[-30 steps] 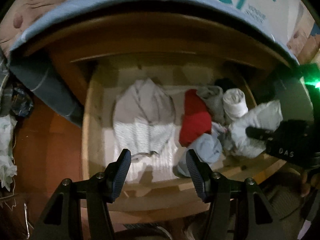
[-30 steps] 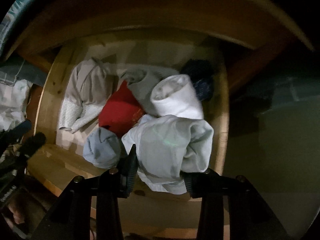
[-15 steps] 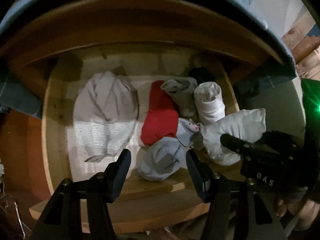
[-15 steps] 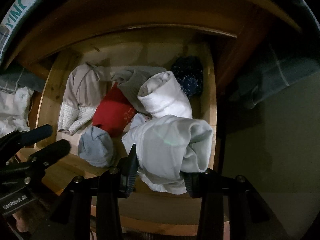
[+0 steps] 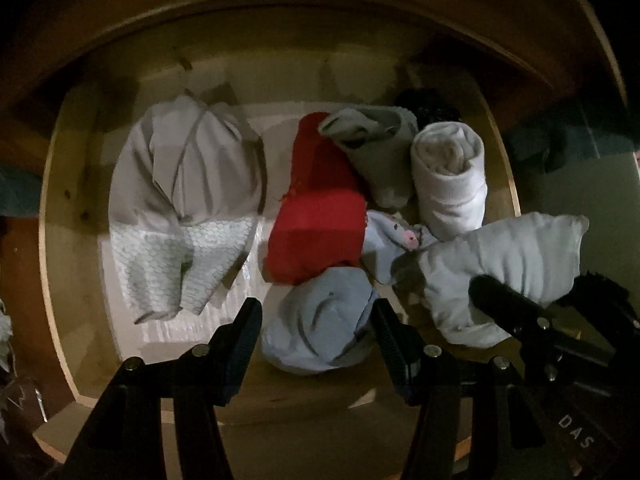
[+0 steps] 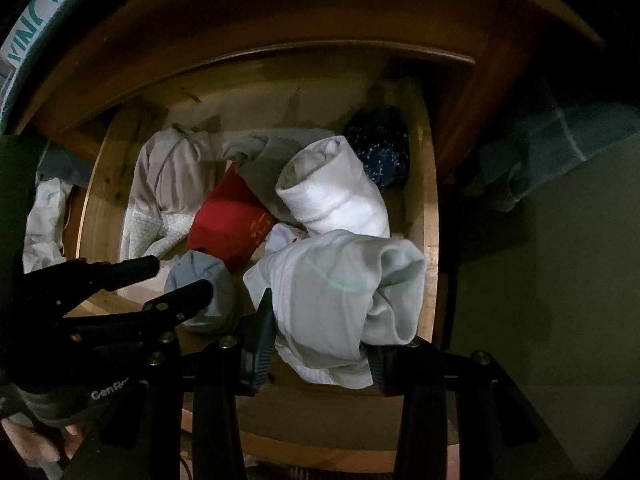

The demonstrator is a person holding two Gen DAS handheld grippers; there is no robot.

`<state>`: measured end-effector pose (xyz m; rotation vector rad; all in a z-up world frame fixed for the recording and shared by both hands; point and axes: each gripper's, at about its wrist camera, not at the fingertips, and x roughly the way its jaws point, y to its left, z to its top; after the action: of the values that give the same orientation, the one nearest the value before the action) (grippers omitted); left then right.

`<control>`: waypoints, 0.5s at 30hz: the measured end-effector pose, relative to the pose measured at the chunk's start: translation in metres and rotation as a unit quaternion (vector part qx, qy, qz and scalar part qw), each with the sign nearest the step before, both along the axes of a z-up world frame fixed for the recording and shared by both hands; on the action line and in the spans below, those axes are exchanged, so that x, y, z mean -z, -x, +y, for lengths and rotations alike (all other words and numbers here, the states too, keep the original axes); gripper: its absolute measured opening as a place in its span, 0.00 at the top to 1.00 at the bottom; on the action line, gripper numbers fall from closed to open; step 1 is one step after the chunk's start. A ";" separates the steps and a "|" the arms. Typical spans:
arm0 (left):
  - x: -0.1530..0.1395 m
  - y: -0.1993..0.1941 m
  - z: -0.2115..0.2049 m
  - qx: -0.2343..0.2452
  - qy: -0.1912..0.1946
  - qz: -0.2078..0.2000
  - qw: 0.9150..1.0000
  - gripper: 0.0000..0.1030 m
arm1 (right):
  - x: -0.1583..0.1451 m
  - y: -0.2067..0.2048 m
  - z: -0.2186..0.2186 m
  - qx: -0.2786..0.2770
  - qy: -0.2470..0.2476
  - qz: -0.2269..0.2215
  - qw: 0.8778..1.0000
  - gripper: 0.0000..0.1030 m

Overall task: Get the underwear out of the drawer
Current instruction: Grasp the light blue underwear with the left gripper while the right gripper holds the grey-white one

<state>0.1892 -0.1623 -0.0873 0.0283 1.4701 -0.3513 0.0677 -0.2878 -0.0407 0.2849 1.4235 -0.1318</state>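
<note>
Left gripper poised with jaws apart straddling the pale blue bundle at the drawer front, right gripper alongside clamped on white underwear

Both views are dim and yellowish, lit from above into the drawer. Corners fall to black, straight edges bow with fisheye distortion, shadows pool under the folded clothes, and detail looks soft and grainy.

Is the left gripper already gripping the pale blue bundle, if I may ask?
No, the left gripper stands open around the pale blue bundle.
</note>
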 end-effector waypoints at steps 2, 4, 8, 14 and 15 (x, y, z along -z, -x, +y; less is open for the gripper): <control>0.002 -0.001 0.001 -0.002 0.005 -0.005 1.000 0.42 | 0.000 0.000 0.000 0.001 -0.002 0.001 1.000 0.65; 0.003 0.000 0.003 0.000 0.010 -0.008 1.000 0.43 | 0.001 0.000 0.000 0.001 -0.004 0.001 1.000 0.65; 0.000 0.002 0.008 0.003 0.032 -0.009 0.999 0.69 | 0.001 -0.001 -0.001 0.000 -0.004 0.002 1.000 0.65; -0.006 0.010 0.016 -0.004 0.029 -0.022 0.999 0.78 | 0.000 -0.002 0.000 0.000 -0.003 0.002 1.000 0.65; -0.009 0.011 0.017 -0.004 0.027 -0.028 0.999 0.78 | 0.000 -0.001 0.000 0.000 -0.002 0.002 1.000 0.65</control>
<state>0.1779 -0.1457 -0.0778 -0.0105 1.4052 -0.3800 0.0691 -0.2877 -0.0407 0.2883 1.4287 -0.1289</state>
